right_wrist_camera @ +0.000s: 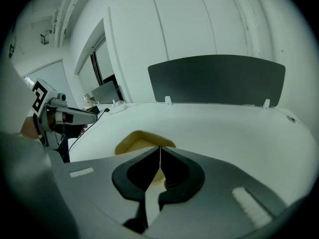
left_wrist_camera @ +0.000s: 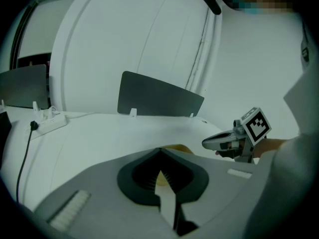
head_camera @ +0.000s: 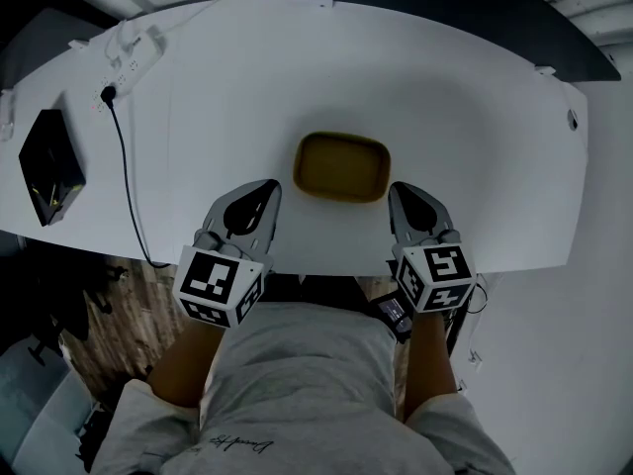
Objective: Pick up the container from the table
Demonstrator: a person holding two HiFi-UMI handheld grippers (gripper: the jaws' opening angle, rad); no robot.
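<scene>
Desk (head_camera: pixel 445 97): white, curved far edge, mostly bare.

Container (head_camera: pixel 342 166): a shallow open tray, dull mustard-yellow. It is rectangular with well-rounded corners and a low raised rim all round. The inside is the same colour as the rim, slightly darker toward the floor. It sits flat and right way up, long side running left to right, in the middle of the desk close to the near edge. No markings can be made out on it.

Left gripper (head_camera: pixel 273 186): at the container's left end, tips pointing forward and slightly inward. Its jaws are closed tip to tip with nothing between them. In its own view a sliver of yellow rim shows just beyond the tips. A narrow strip of white desk separates the tips from the container's left corner.

Right gripper (head_camera: pixel 396 190): at the container's right end, mirroring the left. Its jaws are pressed together and hold nothing. Its own view shows the container just ahead and a little left of the tips. From above the tips lie very close to the near right corner; I cannot tell whether they touch it.

So the container rests on the desk between the two grippers, held by neither.

Elsewhere: a black cable (head_camera: pixel 127 176) runs down the left side of the desk, and a black box (head_camera: pixel 49 166) sits at the far left edge, both well apart from the container.
</scene>
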